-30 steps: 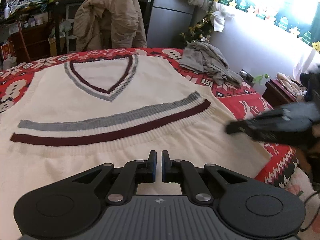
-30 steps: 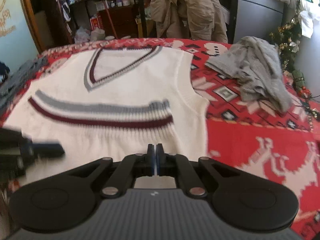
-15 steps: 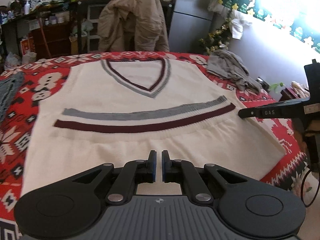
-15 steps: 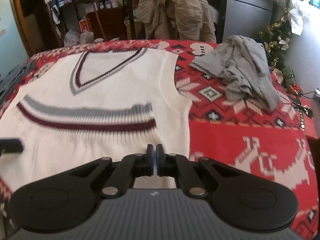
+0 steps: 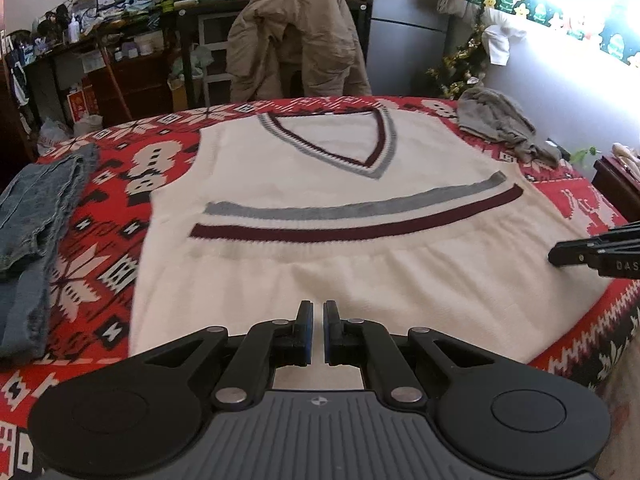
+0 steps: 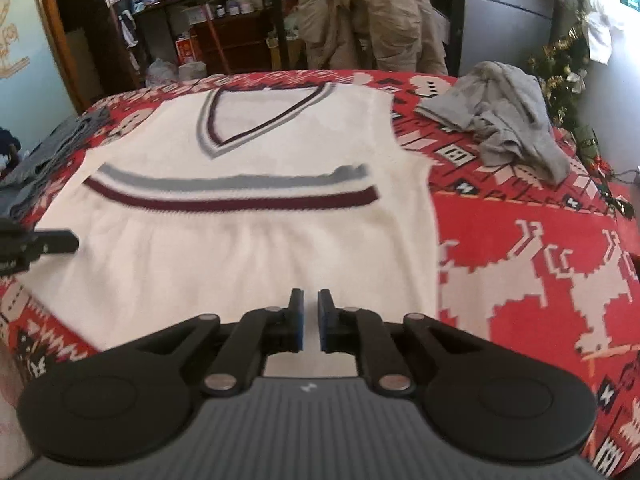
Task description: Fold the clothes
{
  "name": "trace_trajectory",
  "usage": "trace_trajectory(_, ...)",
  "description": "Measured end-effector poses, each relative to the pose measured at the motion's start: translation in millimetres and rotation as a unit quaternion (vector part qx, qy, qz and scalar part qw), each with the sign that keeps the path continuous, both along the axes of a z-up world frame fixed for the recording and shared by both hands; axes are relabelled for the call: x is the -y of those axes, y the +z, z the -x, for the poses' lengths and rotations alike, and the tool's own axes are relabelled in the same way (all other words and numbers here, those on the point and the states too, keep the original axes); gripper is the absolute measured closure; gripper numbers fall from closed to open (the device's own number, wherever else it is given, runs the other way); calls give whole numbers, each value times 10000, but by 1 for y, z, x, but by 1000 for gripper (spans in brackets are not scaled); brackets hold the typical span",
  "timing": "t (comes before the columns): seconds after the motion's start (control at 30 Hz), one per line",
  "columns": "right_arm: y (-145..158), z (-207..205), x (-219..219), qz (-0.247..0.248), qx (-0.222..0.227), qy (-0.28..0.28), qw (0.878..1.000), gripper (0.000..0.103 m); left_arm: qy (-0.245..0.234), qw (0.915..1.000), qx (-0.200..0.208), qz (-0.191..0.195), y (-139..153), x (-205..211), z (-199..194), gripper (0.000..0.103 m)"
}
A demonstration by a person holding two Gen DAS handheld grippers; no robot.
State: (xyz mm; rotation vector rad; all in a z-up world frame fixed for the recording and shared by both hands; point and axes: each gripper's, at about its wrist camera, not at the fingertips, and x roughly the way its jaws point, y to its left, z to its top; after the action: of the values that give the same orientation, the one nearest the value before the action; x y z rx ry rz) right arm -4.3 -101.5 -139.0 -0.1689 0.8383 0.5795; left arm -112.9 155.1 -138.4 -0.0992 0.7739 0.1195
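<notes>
Cream knitted V-neck vest lies flat, neck toward 12 o'clock, hem at 6; left gripper and right gripper both slightly parted, empty.

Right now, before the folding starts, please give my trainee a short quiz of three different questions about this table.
1. True or false: the left tongs grip the vest.
2. Which garment lies on the vest's side toward the right tongs? A) jeans B) grey cloth C) coat
3. Fill in: the lower of the vest's two chest stripes is ____.

Key
1. False: a small gap shows between the pads and nothing is held.
2. B. The jeans lie on the opposite side; the coat hangs on a chair behind the table.
3. Maroon; the grey stripe is above it.
</notes>
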Motion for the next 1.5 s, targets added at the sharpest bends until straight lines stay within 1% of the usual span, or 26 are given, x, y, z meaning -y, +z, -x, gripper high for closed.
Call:
trace_trajectory(0.07, -4, 3, -4, 14, 106, -60, 9999, 95, 24, 10000, -49, 57, -1, -8, 7, 98)
trace_trajectory(0.17, -3, 0, 5, -67, 60, -417, 9991, 95, 173, 9998, -120, 15, -1, -21, 20, 98)
trace_trajectory(0.27, -2, 3, 18, 2, 70, -639, 9979, 95, 455, 9988, -131, 152, -2, -38, 31, 98)
trace_trajectory(0.33, -2, 5, 26, 31, 53, -741, 9972, 95, 559, 9981, -90, 232, -3, -45, 36, 98)
trace_trajectory(0.4, -1, 9, 32, 118, 88, -814, 9966, 95, 606, 9980, -82, 153, -2, -48, 38, 98)
trace_trajectory(0.43, -1, 10, 36, 116, 81, -861, 9962, 95, 619, 9980, -91, 90, -2, -48, 39, 98)
trace_trajectory(0.57, 1, 17, 52, 38, -43, -1067, 9943, 95, 575, 9980, -246, 45, -1, -48, 44, 97)
trace_trajectory(0.63, 1, 22, 59, 19, -123, -1091, 9940, 95, 518, 9981, -320, -38, 0, -48, 46, 96)
trace_trajectory(0.73, 3, 31, 64, 93, -146, -1050, 9943, 95, 512, 9980, -379, -24, 0, -50, 51, 95)
trace_trajectory(0.8, 4, 36, 67, 123, -156, -1031, 9945, 95, 571, 9975, -415, 95, 1, -55, 55, 95)
trace_trajectory(0.93, 9, 45, 77, 49, -204, -1153, 9931, 94, 790, 9960, -403, 81, 11, -58, 68, 96)
trace_trajectory(1.03, 19, 53, 86, -262, -154, -1174, 9926, 94, 637, 9979, -83, 100, 30, -51, 80, 96)
trace_trajectory(1.1, 26, 57, 86, -430, -122, -1074, 9932, 94, 474, 9988, 124, 85, 44, -43, 85, 97)
trace_trajectory(1.17, 30, 60, 82, -501, -55, -1012, 9936, 94, 283, 9991, 310, 47, 54, -33, 84, 96)
trace_trajectory(1.27, 35, 65, 73, -720, 42, -968, 9927, 93, -62, 9979, 637, 66, 61, -12, 81, 96)
trace_trajectory(1.37, 40, 77, 58, -990, 298, -881, 9907, 92, -374, 9953, 888, 112, 57, 15, 75, 96)
trace_trajectory(1.43, 39, 88, 43, -1107, 424, -798, 9897, 88, -575, 9940, 915, 163, 46, 35, 67, 96)
trace_trajectory(1.5, 35, 101, 22, -1167, 528, -610, 9899, 88, -793, 9930, 862, 164, 31, 54, 57, 96)
